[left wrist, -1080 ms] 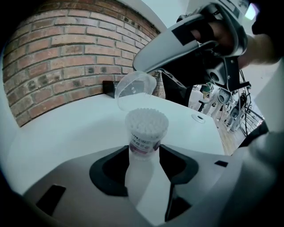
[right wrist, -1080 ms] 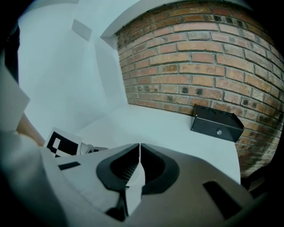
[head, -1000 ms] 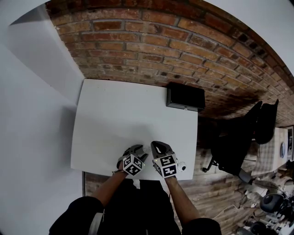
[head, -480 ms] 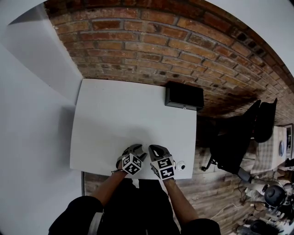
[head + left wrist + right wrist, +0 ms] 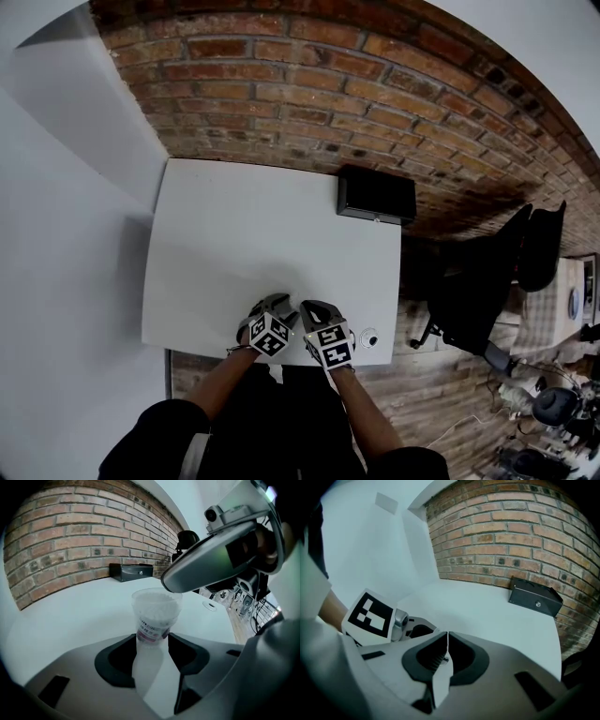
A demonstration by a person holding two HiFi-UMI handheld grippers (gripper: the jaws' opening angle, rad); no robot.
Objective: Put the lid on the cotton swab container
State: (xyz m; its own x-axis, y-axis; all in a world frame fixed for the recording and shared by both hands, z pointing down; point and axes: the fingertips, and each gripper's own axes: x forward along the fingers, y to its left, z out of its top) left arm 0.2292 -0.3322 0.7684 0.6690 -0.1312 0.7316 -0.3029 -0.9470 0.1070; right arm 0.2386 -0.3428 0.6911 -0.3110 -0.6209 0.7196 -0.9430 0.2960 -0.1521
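Note:
The cotton swab container [image 5: 156, 616] is a clear cup full of white swabs with a pink label. It stands upright between the pads of my left gripper [image 5: 151, 656], which is shut on its lower body. My right gripper [image 5: 444, 656] is shut, and only a thin pale sliver that looks like the lid's edge shows between its pads. In the left gripper view that right gripper [image 5: 206, 571] hangs just over the cup's top right rim. In the head view both grippers, left [image 5: 278, 307] and right [image 5: 312, 310], sit side by side at the table's front edge.
The white table [image 5: 244, 234] has a black box [image 5: 376, 195] at its back right corner by the brick wall. A small round white ring [image 5: 368, 339] lies near the front right corner. A black office chair [image 5: 487, 281] stands to the right of the table.
My right gripper has moved left, away from the round ring and up against the left gripper. The left gripper has stayed in place with the container.

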